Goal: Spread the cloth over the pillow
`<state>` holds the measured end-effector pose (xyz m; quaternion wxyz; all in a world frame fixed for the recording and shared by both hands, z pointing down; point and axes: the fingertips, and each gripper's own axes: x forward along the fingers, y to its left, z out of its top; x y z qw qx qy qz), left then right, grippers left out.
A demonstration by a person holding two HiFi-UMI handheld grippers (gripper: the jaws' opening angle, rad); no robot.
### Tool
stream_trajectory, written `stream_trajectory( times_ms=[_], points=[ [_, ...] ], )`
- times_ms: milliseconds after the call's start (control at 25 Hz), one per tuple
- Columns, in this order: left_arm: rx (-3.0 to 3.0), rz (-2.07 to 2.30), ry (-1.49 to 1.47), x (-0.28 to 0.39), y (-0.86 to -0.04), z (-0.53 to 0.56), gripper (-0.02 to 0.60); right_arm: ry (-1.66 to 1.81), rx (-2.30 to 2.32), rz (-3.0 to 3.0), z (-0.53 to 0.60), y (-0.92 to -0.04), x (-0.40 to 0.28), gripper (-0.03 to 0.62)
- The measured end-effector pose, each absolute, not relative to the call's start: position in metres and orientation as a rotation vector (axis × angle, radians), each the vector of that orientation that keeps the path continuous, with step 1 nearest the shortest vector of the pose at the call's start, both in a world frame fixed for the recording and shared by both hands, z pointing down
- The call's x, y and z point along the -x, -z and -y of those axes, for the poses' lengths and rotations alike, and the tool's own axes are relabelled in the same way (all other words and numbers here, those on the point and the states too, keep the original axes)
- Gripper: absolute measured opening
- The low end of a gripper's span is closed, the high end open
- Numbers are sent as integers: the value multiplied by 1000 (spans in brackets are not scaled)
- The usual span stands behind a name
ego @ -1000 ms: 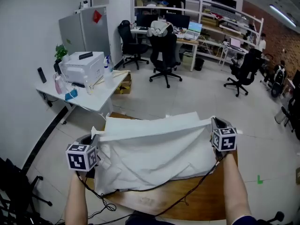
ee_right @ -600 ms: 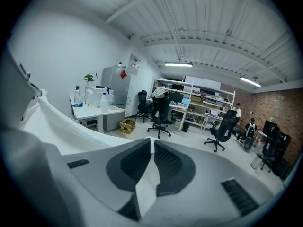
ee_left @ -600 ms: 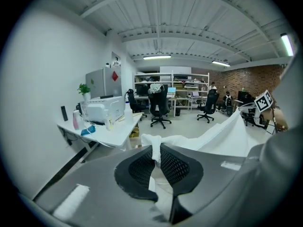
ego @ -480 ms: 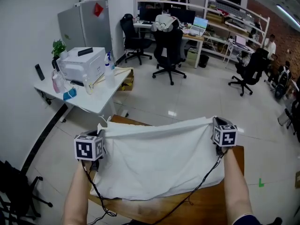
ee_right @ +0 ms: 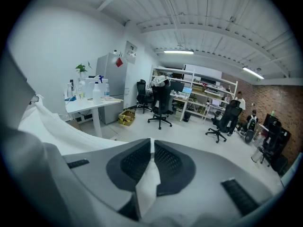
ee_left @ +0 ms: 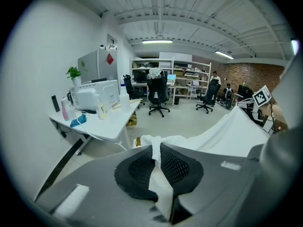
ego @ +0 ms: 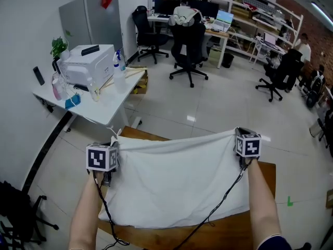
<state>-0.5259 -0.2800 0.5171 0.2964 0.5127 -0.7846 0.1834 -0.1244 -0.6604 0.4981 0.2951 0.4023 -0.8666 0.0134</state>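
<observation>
One cloth (ego: 177, 178): white, stretched flat at centre, hanging over the wooden table (ego: 223, 234) at 6 o'clock.
Left gripper (ego: 110, 149): 9 o'clock, jaws pinching a cloth corner.
Right gripper (ego: 240, 139): 3 o'clock, jaws pinching the opposite corner.
Surroundings: white desk (ego: 106, 105) at 10 o'clock, office chair (ego: 190, 43) at 12.

White cloth (ego: 177, 181): woven fabric, matt, soft creases near the clamped corners. Brown table (ego: 234, 233): wood, smooth, faint sheen. Bodies of left gripper (ee_left: 156, 151) and right gripper (ee_right: 151, 150): grey plastic, matt. Each has 2 black pads (ee_left: 137, 167) with a dotted mesh texture, rubbery look. Printed marker cubes (ego: 101, 158): matt black-and-white. Pale floor (ego: 208, 108): tiles, glossy, mirrors ceiling lights. White desk (ego: 104, 111): smooth. Far brick wall (ee_left: 246, 77): red, rough.
</observation>
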Motion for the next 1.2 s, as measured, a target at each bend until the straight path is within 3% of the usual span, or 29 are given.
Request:
stream_trajectory(
  times_ms=[720,840,1040,1200],
  points=[
    [-1346,2016,-516,539,-569,306,37,-172,-1095,2220,681,-562,127,69],
    [-1353,2020,-507,543,-566,305,62,-162,-1151,2258,687,-550,129,150],
    [-1369,2057,-462,547,-552,299,128,-125,-1246,2311,693,-530,128,155],
    [-1383,2081,-434,549,-540,295,144,-90,-1308,2339,695,-510,132,153]
  ],
)
